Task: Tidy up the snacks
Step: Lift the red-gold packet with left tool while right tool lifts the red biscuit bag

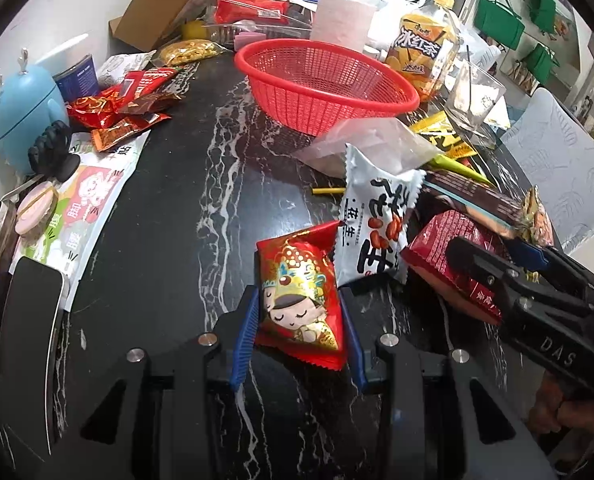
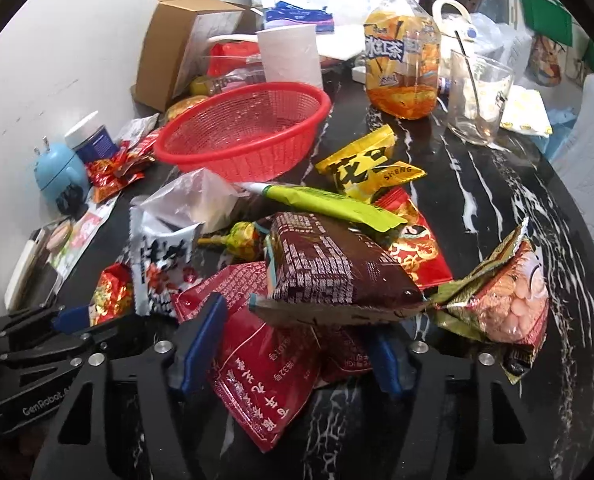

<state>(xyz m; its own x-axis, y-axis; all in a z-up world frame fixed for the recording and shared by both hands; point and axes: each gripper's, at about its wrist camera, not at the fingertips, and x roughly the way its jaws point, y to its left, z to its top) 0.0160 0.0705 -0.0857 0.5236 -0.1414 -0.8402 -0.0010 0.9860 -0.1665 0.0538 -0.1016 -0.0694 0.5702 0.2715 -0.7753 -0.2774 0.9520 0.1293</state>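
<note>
My left gripper is shut on a small red snack packet with a cartoon face. A white peanut packet leans against it. My right gripper stands open around a red packet that lies under a dark brown packet; in the left wrist view this gripper reaches in from the right. The empty red basket stands at the back of the black marble table; it also shows in the right wrist view.
Yellow, green and pink-biscuit packets lie around the pile. More red packets lie at the left by a blue figurine. A tea bottle, a glass, a box and a phone stand around.
</note>
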